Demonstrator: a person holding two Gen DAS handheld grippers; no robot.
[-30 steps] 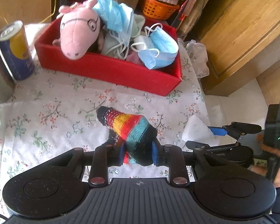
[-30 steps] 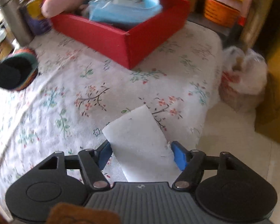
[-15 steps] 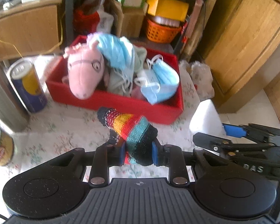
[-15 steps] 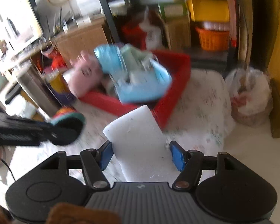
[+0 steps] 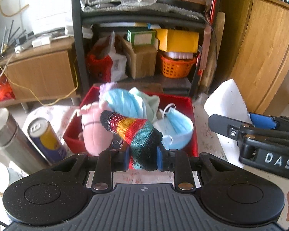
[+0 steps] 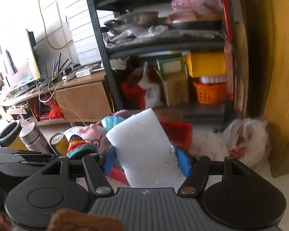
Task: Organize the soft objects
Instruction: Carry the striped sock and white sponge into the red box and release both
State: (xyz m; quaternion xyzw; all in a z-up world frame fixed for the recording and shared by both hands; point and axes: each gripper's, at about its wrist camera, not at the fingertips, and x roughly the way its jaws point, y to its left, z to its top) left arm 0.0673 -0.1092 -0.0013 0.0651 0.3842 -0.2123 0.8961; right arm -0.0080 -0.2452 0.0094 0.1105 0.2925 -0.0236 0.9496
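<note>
Risk: my left gripper [image 5: 142, 158] clamps the sock [image 5: 139, 134], right gripper [image 6: 145, 160] the foam [image 6: 144, 146], both near the bin [image 5: 192, 113], already heaped, so drops may roll out.

A can [image 5: 46, 140] stands just beside a steel flask [image 5: 11, 140] on the table's left. Behind, a black shelf [image 5: 142, 19] holds boxes and an orange basket [image 5: 176, 66]. A plastic bag [image 6: 246, 142] sits on the floor.

My left gripper [image 5: 142, 158] is clamped narrow, fingers level and pointing forward; my right gripper [image 6: 146, 160] grips wider, just beside it.
</note>
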